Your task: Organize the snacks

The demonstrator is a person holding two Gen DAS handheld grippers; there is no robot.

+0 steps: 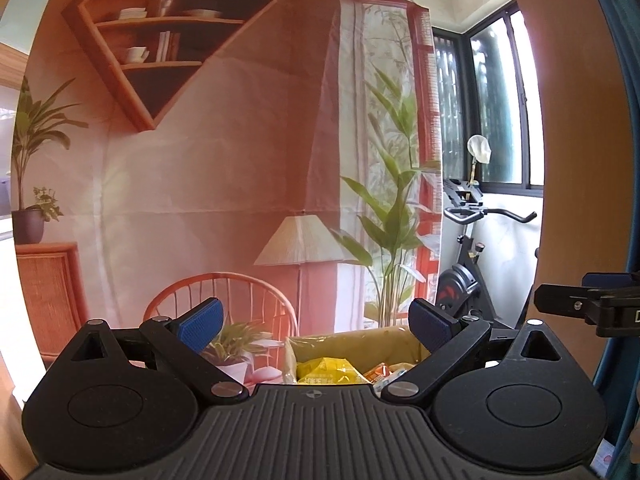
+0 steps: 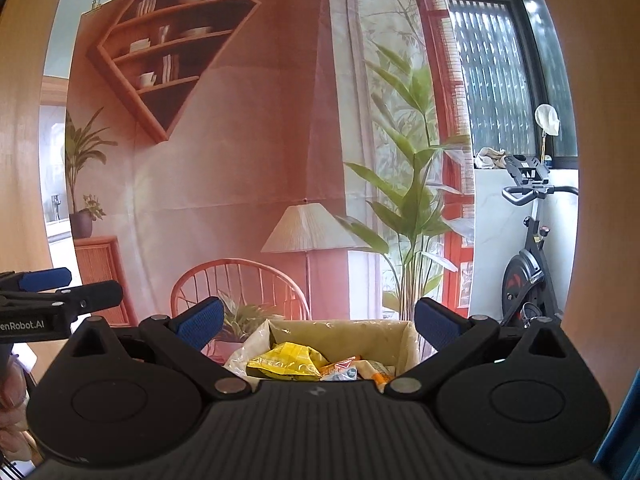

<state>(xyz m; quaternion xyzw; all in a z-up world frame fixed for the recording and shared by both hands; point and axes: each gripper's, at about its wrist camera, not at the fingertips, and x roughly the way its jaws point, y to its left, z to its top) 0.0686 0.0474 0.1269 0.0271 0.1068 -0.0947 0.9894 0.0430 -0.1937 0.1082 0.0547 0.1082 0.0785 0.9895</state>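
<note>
Both grippers hover side by side with nothing in them — the left gripper (image 1: 316,320) and the right gripper (image 2: 320,322) each hold their blue pads wide apart. Just ahead and below sits the open cardboard box (image 2: 410,336), with the yellow snack bag (image 2: 286,362) lying crumpled toward its left wall, long axis roughly crosswise to the fingers. Smaller packets (image 2: 340,368) crowd its right end. From its own view, the right gripper looks squarer to the bag.
</note>
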